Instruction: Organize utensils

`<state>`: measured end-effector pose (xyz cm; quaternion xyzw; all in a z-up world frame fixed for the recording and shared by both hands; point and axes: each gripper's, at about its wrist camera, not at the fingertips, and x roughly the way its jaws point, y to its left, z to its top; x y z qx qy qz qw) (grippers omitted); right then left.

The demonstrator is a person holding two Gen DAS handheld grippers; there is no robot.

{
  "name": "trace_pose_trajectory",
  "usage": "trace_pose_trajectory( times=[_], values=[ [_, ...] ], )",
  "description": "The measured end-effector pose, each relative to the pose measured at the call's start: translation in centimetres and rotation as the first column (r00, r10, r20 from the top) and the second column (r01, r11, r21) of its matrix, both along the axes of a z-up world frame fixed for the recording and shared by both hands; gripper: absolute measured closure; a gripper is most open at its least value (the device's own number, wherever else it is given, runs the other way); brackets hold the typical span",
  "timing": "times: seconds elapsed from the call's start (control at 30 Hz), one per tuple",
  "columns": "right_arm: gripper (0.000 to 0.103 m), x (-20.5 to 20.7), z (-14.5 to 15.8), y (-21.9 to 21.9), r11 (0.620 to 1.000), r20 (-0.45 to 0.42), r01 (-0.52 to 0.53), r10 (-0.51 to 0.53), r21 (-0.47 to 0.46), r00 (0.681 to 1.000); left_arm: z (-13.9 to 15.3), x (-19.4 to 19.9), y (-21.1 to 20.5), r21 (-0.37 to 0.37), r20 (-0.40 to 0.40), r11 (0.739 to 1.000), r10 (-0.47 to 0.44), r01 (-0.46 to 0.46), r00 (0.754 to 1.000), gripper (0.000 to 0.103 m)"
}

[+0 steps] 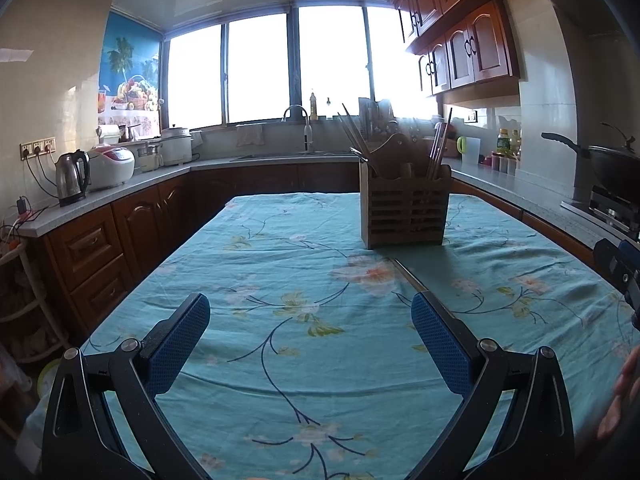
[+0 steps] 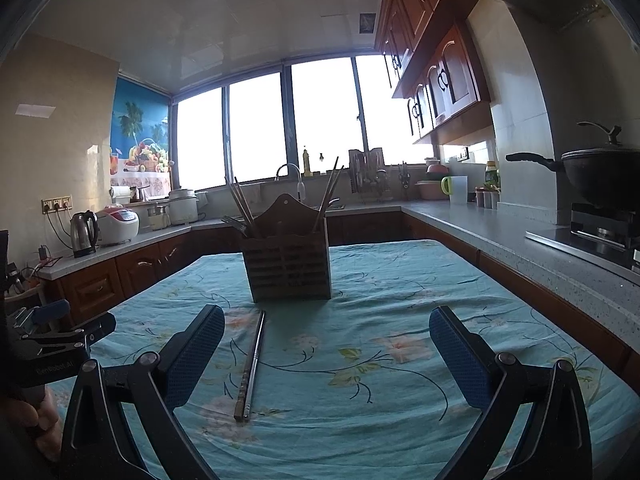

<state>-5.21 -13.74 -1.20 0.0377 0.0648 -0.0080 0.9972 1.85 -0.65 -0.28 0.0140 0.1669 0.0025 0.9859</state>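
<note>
Metal chopstick pair lying loose on turquoise floral tablecloth; slatted wooden utensil holder beyond. Right gripper and left gripper both spread wide, nothing held. Pair best pinched mid-length, lifted level, dropped upright into holder.

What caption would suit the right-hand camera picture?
Open right gripper hovers over a pair of chopsticks lying before the wooden utensil holder.

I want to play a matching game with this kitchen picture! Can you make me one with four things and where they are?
Things:
1. slatted wooden utensil holder
2. pair of long metal chopsticks
3. shiny steel electric kettle
4. black lidded wok

Places:
A. on the stove at the right
B. lying flat on the blue flowered tablecloth
C. on the left counter, beside the white rice cooker
D. standing upright mid-table

Pairs: 1-D, 2-B, 3-C, 4-A
</note>
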Motion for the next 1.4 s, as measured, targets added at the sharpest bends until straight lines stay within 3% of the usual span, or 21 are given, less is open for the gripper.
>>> trace_pose_trajectory(
  times=[1.4],
  values=[
    [0.0, 0.05, 0.5, 0.7, 1.0, -0.004, -0.006, 0.006, 0.007, 1.0, -0.3, 0.57, -0.06, -0.014, -0.017, 0.999, -0.03, 0.03, 0.999, 0.0]
  ],
)
